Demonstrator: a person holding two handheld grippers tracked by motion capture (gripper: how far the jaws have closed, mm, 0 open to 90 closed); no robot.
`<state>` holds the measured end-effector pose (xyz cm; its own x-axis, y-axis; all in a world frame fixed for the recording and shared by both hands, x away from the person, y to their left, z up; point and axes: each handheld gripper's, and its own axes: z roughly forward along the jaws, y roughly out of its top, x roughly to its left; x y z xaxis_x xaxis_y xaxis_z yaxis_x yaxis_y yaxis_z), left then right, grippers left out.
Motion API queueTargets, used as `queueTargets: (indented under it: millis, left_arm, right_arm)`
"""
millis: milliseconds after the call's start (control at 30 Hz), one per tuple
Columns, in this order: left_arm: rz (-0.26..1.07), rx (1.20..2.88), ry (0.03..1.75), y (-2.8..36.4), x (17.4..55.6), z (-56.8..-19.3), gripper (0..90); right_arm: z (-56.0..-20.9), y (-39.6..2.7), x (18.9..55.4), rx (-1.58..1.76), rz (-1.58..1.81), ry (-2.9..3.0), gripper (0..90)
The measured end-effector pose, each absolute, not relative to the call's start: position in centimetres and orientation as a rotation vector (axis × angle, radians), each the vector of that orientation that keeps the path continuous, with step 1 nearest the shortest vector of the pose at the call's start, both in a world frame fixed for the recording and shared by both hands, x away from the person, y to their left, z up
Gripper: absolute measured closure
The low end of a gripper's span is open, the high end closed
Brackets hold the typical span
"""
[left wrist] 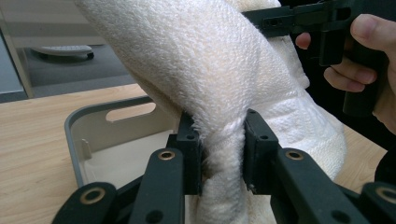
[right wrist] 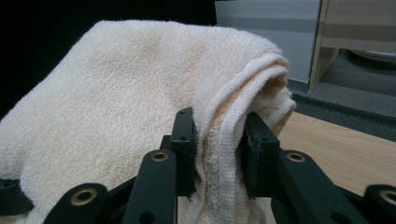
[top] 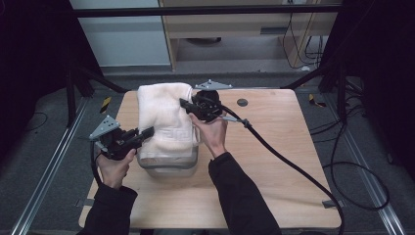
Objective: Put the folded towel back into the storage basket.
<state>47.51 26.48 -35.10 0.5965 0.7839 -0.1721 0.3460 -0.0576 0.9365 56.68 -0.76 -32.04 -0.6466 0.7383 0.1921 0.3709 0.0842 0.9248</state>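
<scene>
A folded cream towel (top: 161, 117) hangs over a grey plastic bin (top: 169, 164) near the middle of the wooden table (top: 274, 161). My left gripper (top: 147, 133) pinches the towel's near left edge, and in the left gripper view the cloth (left wrist: 205, 70) is bunched between the jaws of that gripper (left wrist: 222, 149). My right gripper (top: 188, 104) grips the towel's far right edge, with the folded hem (right wrist: 224, 130) squeezed in the right gripper (right wrist: 219, 151). The bin's rim with a handle slot (left wrist: 128, 112) lies below the towel.
A thick black cable (top: 284, 156) trails from the right gripper across the table to the right. A small dark round hole (top: 242, 103) sits near the table's far edge. Metal rails and cables run on the floor around the table.
</scene>
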Motion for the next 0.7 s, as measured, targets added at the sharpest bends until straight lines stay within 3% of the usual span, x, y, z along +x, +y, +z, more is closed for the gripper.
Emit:
queueTargets:
  millis: [700]
  left_arm:
    - [0.443, 1.703, 1.029, 26.7, 48.9, -37.7, 71.3]
  right_arm:
    - [-35.5, 0.6, 58.3, 1.147, 1.501, 2.087, 69.5]
